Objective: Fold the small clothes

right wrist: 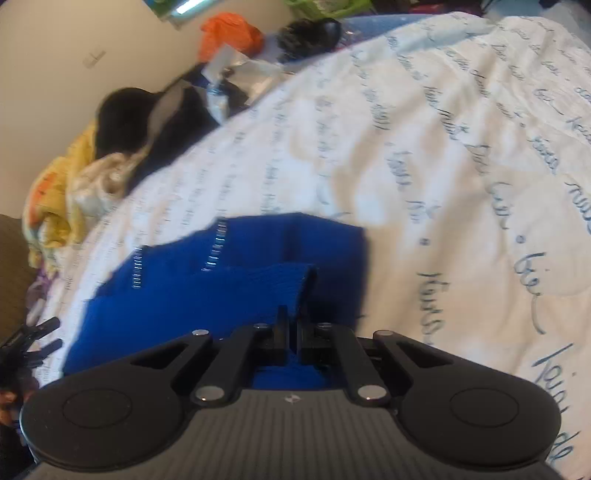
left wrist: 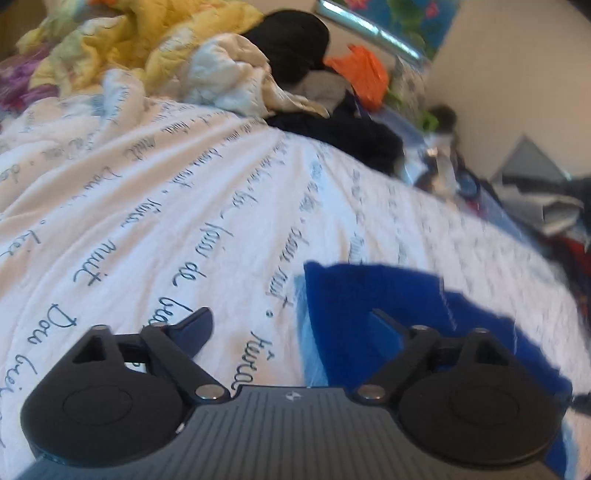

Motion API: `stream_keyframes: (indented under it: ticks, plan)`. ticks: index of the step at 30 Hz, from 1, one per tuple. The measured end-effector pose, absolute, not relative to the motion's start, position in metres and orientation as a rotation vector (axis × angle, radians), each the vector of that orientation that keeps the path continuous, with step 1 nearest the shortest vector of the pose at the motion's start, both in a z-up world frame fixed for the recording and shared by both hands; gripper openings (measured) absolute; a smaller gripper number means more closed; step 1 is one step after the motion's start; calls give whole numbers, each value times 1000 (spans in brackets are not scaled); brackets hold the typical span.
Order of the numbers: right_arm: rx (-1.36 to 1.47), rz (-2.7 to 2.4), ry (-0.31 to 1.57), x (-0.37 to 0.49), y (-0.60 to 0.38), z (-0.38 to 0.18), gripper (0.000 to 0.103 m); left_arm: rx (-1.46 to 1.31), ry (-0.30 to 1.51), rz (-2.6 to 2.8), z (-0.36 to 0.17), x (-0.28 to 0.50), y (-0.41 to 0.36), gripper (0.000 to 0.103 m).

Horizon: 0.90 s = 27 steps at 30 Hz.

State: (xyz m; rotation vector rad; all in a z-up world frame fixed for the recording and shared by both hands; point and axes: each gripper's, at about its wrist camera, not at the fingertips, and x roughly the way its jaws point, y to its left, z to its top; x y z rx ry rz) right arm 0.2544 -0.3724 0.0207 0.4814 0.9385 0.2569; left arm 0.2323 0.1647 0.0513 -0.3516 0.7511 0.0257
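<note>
A bright blue garment (left wrist: pixel 369 291) lies on a white bedcover (left wrist: pixel 166 184) printed with blue handwriting. My left gripper (left wrist: pixel 291 326) hovers open at the garment's left edge. Its left finger is over bare bedcover, its right finger is over the blue cloth, and nothing is pinched. In the right wrist view the blue garment (right wrist: pixel 184 295) has a flap folded over on top, with small metallic stitch-like marks on the layer beneath. My right gripper (right wrist: pixel 294 321) is shut on the end of that flap, above the white bedcover (right wrist: pixel 406 147).
A heap of laundry lies at the far side of the bed: a yellow blanket (left wrist: pixel 147 33), a black item (left wrist: pixel 291 40), orange cloth (left wrist: pixel 362 74) and dark clothing (left wrist: pixel 351 133). Clutter sits beyond the bed's right edge (left wrist: pixel 535 192). The same heap (right wrist: pixel 110 122) shows in the right wrist view.
</note>
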Motion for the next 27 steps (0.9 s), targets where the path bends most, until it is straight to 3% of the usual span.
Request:
stream_keyframes:
  ticks: [5, 6, 8, 9, 10, 17, 19, 20, 21, 22, 23, 24, 26, 27]
  plan:
    - [467, 265, 939, 254, -365, 16, 3, -329, 819, 34, 37, 251, 154, 84]
    - [471, 268, 941, 254, -366, 16, 3, -285, 813, 40, 37, 253, 149, 77]
    - [469, 272, 945, 254, -367, 16, 3, -190, 836, 20, 40, 257, 136, 42]
    - [470, 270, 944, 253, -368, 18, 3, -148, 848, 11, 41, 259, 130, 7]
    - [468, 273, 934, 252, -369, 21, 3, -107, 841, 27, 43, 258, 124, 2]
    - [411, 269, 905, 246, -363, 15, 3, 263, 747, 122, 30, 244, 90, 6]
    - [402, 279, 878, 237, -360, 20, 5, 276, 720, 115, 33, 232, 85, 16]
    - [392, 286, 860, 231, -359, 25, 12, 244, 714, 109, 37, 224, 87, 19]
    - [382, 285, 839, 222, -360, 31, 28, 197, 708, 101, 44, 214, 92, 43]
    - [374, 278, 819, 211, -362, 37, 40, 137, 692, 80, 51, 201, 99, 77]
    - [378, 279, 798, 200, -366, 40, 67, 77, 671, 50, 56, 187, 105, 93]
    - [393, 288, 775, 188, -371, 42, 73, 13, 654, 12, 60, 174, 110, 99]
    - [398, 309, 809, 175, -373, 37, 72, -88, 690, -69, 59, 160, 115, 96]
    - [382, 318, 833, 172, -370, 33, 68, -101, 721, -88, 54, 158, 112, 88]
